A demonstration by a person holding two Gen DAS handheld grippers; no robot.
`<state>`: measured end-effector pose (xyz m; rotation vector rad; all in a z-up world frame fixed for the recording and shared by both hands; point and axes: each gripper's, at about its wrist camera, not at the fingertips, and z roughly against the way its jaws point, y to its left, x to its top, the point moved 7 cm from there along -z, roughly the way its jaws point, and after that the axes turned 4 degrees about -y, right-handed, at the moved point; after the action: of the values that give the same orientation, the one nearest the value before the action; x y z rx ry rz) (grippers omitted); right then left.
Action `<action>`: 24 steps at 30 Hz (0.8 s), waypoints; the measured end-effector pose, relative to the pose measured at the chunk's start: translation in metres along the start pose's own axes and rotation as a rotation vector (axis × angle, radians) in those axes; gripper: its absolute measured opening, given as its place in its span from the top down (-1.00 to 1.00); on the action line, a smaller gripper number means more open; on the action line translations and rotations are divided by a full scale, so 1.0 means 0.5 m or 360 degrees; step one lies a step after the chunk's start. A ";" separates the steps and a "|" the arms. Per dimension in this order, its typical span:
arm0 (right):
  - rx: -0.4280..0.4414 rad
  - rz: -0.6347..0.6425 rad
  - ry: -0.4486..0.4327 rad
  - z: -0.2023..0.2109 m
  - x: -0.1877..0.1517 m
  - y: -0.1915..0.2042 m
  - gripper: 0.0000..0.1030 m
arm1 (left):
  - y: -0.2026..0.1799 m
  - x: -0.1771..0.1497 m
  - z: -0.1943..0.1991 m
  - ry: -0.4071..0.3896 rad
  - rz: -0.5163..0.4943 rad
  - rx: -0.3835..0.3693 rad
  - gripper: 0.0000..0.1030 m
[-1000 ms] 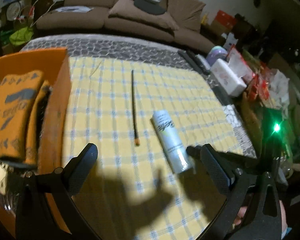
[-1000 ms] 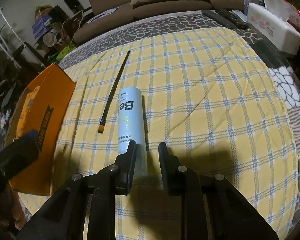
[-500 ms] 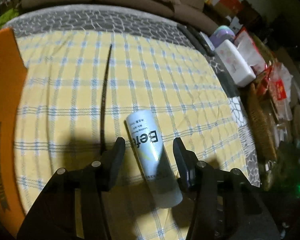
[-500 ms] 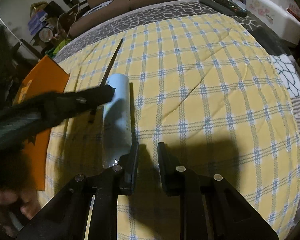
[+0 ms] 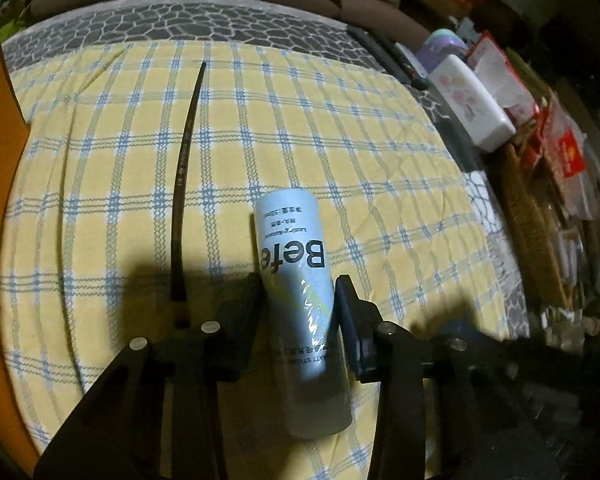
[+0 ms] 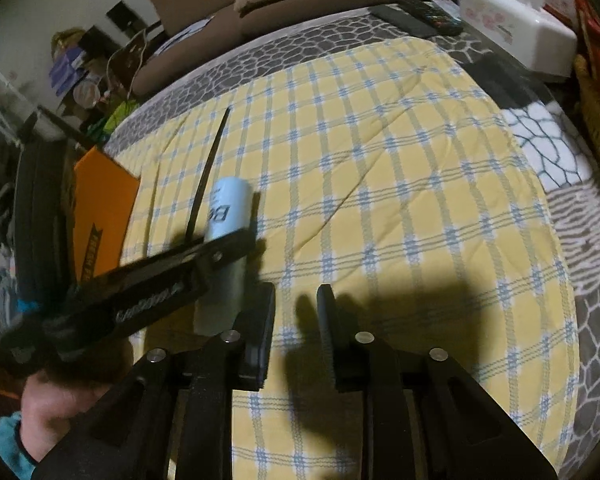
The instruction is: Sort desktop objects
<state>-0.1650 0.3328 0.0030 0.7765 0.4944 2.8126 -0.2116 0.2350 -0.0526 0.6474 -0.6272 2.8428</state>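
Note:
A pale blue cylinder bottle [image 5: 300, 276] marked "Befe" lies on the yellow checked cloth [image 5: 340, 140]. My left gripper [image 5: 298, 304] has closed around it, one finger on each side and touching it. A long thin dark paintbrush [image 5: 182, 184] lies just left of the bottle. In the right wrist view the bottle [image 6: 228, 216] and the paintbrush [image 6: 208, 172] show at left, with the left gripper's body across them. My right gripper [image 6: 294, 320] hangs over bare cloth with a narrow gap between its fingers, holding nothing.
An orange box [image 6: 100, 216] stands at the table's left edge, also in the left wrist view [image 5: 0, 168]. A white tissue box [image 5: 472, 108], remotes [image 6: 424, 16] and cluttered packets line the right side. A brown sofa is behind.
My left gripper moved in from the left, came down over the bottle and narrowed its fingers onto it. My right gripper drew back a little to the right of the bottle.

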 end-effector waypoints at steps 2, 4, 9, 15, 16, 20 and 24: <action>0.0050 -0.0090 -0.0019 0.007 0.008 -0.014 0.45 | -0.004 -0.007 0.016 -0.0024 -0.0064 -0.0005 0.34; 0.0148 -0.0220 -0.0047 0.014 0.017 -0.028 0.35 | -0.007 -0.020 0.040 -0.0054 -0.0140 -0.0025 0.35; 0.0476 -0.0475 -0.0080 0.016 0.029 -0.018 -0.12 | -0.041 -0.055 0.096 -0.0117 -0.0401 -0.0106 0.36; 0.0680 -0.0522 -0.0017 -0.003 0.026 0.032 -0.18 | -0.067 -0.072 0.118 -0.0070 -0.0531 -0.0160 0.37; 0.0683 -0.0508 -0.0017 -0.003 0.027 0.038 -0.18 | -0.071 -0.073 0.118 -0.0066 -0.0550 -0.0154 0.36; 0.0703 -0.0455 -0.0023 -0.002 0.034 0.056 -0.24 | -0.085 -0.079 0.110 -0.0037 -0.0610 -0.0151 0.37; 0.0664 -0.0432 0.0017 -0.024 0.026 0.061 -0.23 | -0.095 -0.095 0.105 -0.0037 -0.0660 -0.0177 0.37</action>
<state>-0.1848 0.3043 0.0103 0.6988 1.1202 2.4908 -0.1378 0.2522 -0.0132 0.6988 -0.5721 2.4040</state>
